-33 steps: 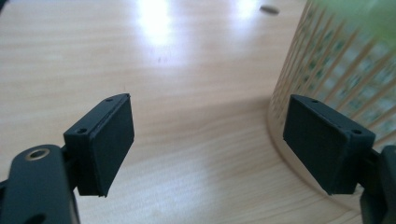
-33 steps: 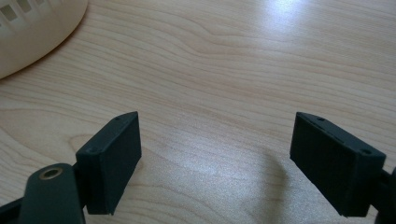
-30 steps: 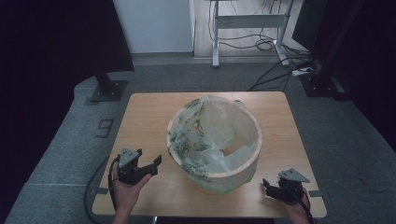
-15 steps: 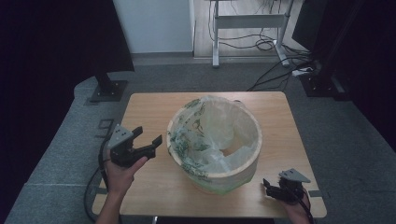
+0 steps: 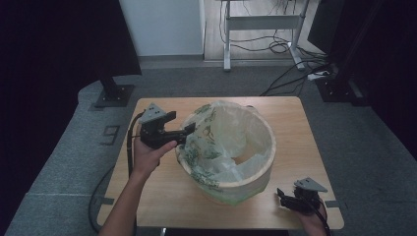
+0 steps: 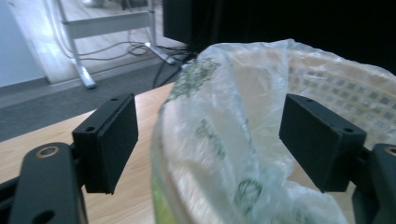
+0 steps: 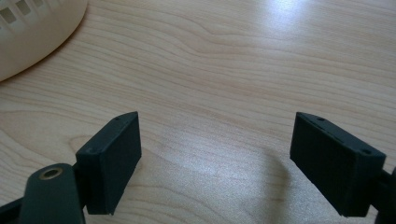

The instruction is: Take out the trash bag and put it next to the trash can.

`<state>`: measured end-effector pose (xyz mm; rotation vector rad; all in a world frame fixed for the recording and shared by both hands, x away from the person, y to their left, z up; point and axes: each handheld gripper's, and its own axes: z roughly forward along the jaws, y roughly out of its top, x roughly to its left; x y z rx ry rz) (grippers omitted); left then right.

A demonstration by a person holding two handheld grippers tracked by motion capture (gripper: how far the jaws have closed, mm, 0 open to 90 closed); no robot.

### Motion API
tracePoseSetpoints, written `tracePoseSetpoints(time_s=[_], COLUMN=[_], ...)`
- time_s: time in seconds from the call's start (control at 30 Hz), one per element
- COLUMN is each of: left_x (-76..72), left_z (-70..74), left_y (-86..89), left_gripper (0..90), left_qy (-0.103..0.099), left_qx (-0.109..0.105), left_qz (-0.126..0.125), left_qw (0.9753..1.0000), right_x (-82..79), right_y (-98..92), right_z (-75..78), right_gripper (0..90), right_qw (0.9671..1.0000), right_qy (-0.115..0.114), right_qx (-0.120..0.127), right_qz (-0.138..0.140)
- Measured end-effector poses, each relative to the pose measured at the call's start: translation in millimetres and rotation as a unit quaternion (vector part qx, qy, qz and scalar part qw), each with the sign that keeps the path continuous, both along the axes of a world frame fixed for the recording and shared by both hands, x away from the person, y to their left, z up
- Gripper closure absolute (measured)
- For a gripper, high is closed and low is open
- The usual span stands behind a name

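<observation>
— Fingers (image 6: 112, 140) of the left gripper (image 6: 208, 149), how were they standing in its own view?

— They were spread wide, one on each side of the rim of the basket (image 6: 327, 79). The plastic bag (image 6: 224, 135) that lines the basket was between them, but I could not tell if a finger touched it.

— And from the high view?

— From above, the left gripper (image 5: 186, 131) was at the left rim of the basket (image 5: 246, 182), where the bag (image 5: 221, 142) folds over the edge. The left hand (image 5: 150, 152) held it from below. The basket stood near the middle of the wooden table (image 5: 290, 118). The right gripper (image 5: 284, 197) was low at the near right corner of the table, just beside the basket but apart from it.

— What did the right gripper view give?

— The right gripper (image 7: 215, 163) had its fingers (image 7: 114, 158) spread also, with bare wood of the table (image 7: 224, 70) between them. They pinched nothing. A piece of the basket wall (image 7: 32, 32) was at the upper left corner, well apart from the fingers.
</observation>
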<state>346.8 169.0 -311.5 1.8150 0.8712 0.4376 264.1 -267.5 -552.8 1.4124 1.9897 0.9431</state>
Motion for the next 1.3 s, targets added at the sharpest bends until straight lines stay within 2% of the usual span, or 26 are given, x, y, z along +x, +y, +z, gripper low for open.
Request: tracePoseSetpoints(time_s=[0.07, 0.17, 0.27, 0.53, 0.63, 0.73, 0.83, 0.9, 1.07, 1.1, 1.13, 1.2, 1.27, 1.3], left_x=[1.2, -0.8, -5.8, -32.2, -47.9, -62.6, -71.7, -76.4, -80.7, -80.7, -82.2, -83.2, -84.7, -84.7], left_z=[-1.7, -4.3, -7.3, -9.1, -9.5, -12.7, -19.3, -23.6, -32.4, -32.4, -34.5, -34.8, -35.4, -35.4], left_y=[-4.0, -8.7, -9.0, 4.5, 10.6, 12.6, 8.7, 5.5, 3.1, 3.1, 3.3, 3.9, 5.1, 5.1], left_gripper=[18.3, 18.3, 18.6, 19.0, 19.0, 18.9, 18.9, 19.1, 27.3, 29.5, 30.9, 32.9, 43.4, 45.2], left_qy=[0.003, -0.003, -0.005, -0.013, -0.014, -0.013, -0.008, -0.019, -0.039, -0.039, -0.049, -0.056, -0.067, -0.067], left_qx=[0.0, 0.02, 0.029, 0.012, -0.008, -0.01, -0.003, 0.011, 0.027, 0.027, 0.027, 0.027, 0.025, 0.025], left_qz=[-0.004, 0.0, 0.001, 0.009, 0.002, -0.001, -0.008, 0.007, 0.036, 0.036, 0.042, 0.048, 0.058, 0.058], left_qw=[1.0, 0.9998, 0.9996, 0.9998, 0.9999, 0.9999, 0.9999, 0.9997, 0.9983, 0.9983, 0.9976, 0.9969, 0.9957, 0.9957], right_x=[0.2, 0.1, -0.5, -1.2, -1.3, -1.5, -1.5, -1.5, -1.9, -1.9, -1.9, -1.8, -1.7, -1.7], right_y=[-0.1, -0.1, 0.5, 1.3, 1.4, 1.7, 2.4, 2.7, 3.4, 3.3, 3.2, 3.1, 3.1, 3.1], right_z=[-0.1, -0.1, -0.1, 0.0, -0.1, 0.0, -0.1, -0.1, 0.1, 0.1, 0.1, 0.1, 0.1, 0.1], right_gripper=[16.5, 16.5, 16.6, 16.7, 16.8, 16.8, 16.8, 16.8, 16.8, 16.8, 16.8, 16.8, 16.8, 16.8], right_qw=[1.0, 1.0, 1.0, 1.0, 1.0, 1.0, 0.9999, 0.9999, 0.9999, 0.9999, 0.9999, 0.9999, 0.9999, 0.9999], right_qy=[0.0, 0.0, -0.002, -0.002, -0.003, -0.002, -0.003, -0.003, -0.003, -0.003, -0.003, -0.003, -0.003, -0.003], right_qx=[0.001, 0.001, -0.002, -0.004, -0.006, -0.007, -0.009, -0.008, -0.009, -0.009, -0.008, -0.008, -0.008, -0.008], right_qz=[-0.001, -0.002, -0.004, -0.005, -0.005, -0.004, -0.005, -0.005, -0.006, -0.007, -0.007, -0.007, -0.007, -0.007])
